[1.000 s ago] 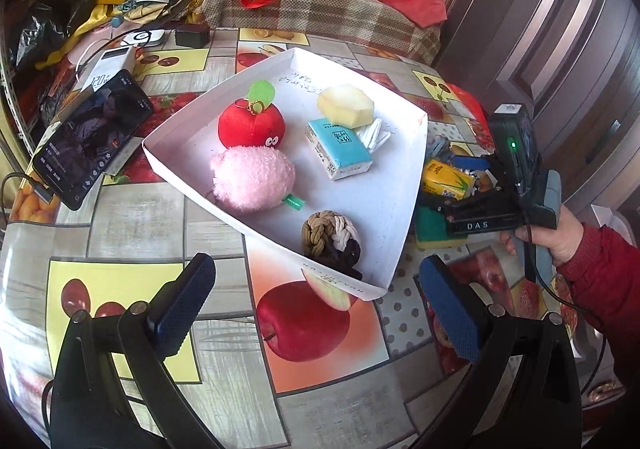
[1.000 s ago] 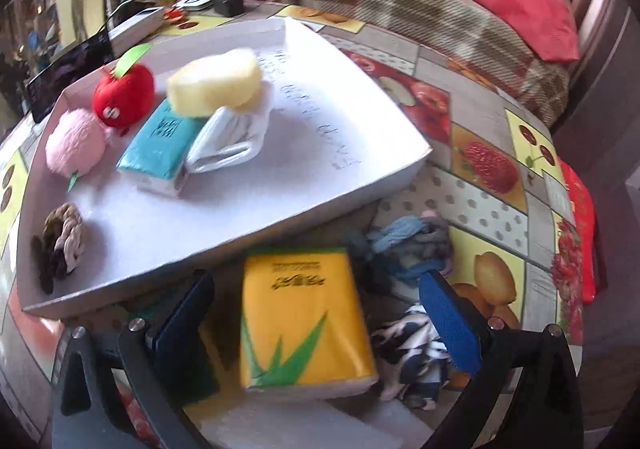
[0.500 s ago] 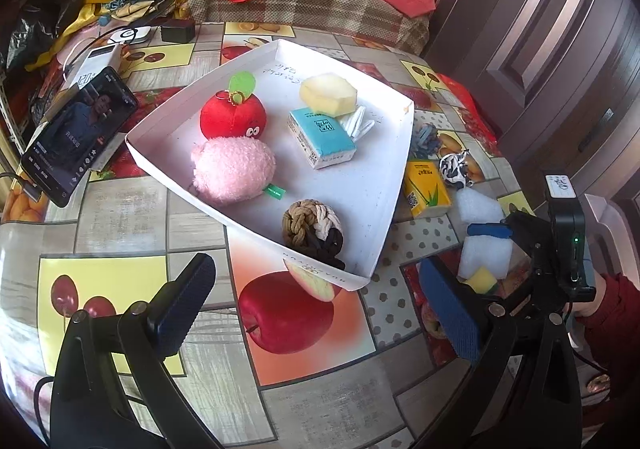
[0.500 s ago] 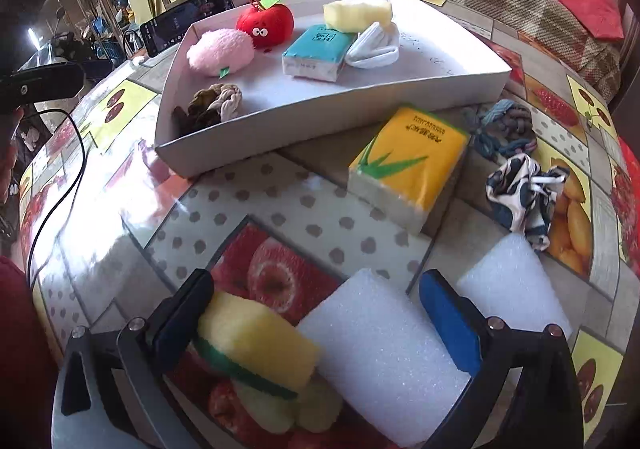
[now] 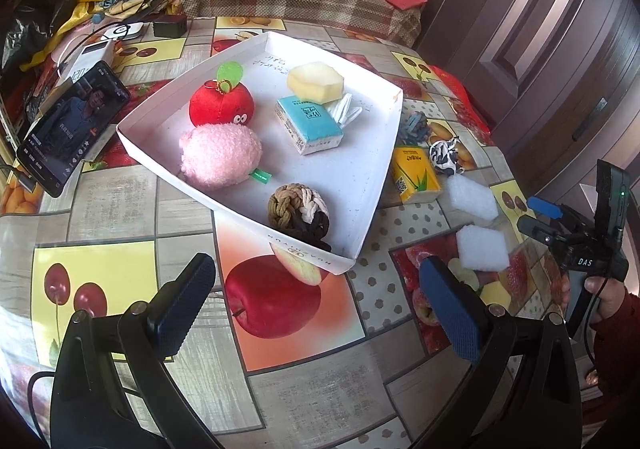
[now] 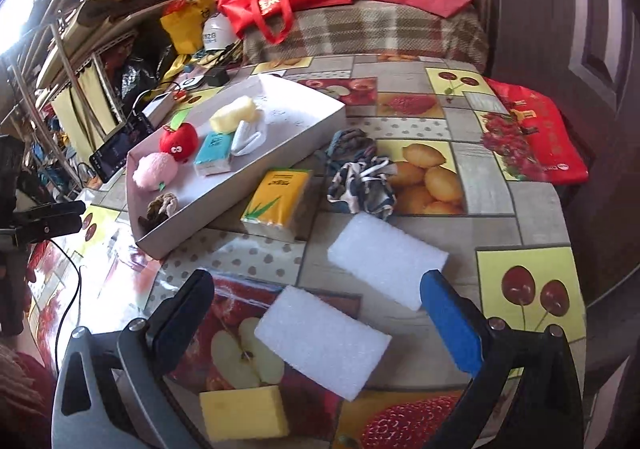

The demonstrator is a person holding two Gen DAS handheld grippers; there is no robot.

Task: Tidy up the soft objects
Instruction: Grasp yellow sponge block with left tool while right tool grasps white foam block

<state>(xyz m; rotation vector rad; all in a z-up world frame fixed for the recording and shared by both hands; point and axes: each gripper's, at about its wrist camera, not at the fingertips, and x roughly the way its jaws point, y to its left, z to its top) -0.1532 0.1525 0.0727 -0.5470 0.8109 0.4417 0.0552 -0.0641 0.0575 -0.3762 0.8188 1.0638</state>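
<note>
Step in hand, as I read it: picking the next soft thing off the table to go into the white tray [image 5: 372, 185]. My right claw [image 6: 316, 313] is spread wide and holds nothing; it hovers low over the near foam block [image 6: 324, 341], with the yellow sponge [image 6: 244, 413] just below it at the frame edge. My left claw [image 5: 316, 305] is also spread and empty, hanging over the tablecloth in front of the tray's near corner.

Next move, my guess: lower the right claw so its fingers straddle the near foam block, squeeze lightly since foam crushes, then carry it left into the tray. Free floor shows near the tray's right wall.

Tray contents: red apple plush [image 5: 221, 105], pink fluffy ball [image 5: 220, 157] touching it, blue tissue pack [image 5: 310, 125], yellow sponge chunk [image 5: 316, 81] behind that, a white folded item [image 5: 345, 111] between them, too small to identify, and a braided rope ball [image 5: 298, 211] near the front wall.

Outside the tray on the table: yellow tissue pack [image 6: 278, 203] just beside the tray wall, black-and-white cloth [image 6: 362, 185], blue-grey scrunchie [image 6: 348, 147] behind it, second foam block [image 6: 386, 259], the near foam block, the yellow sponge.
</note>
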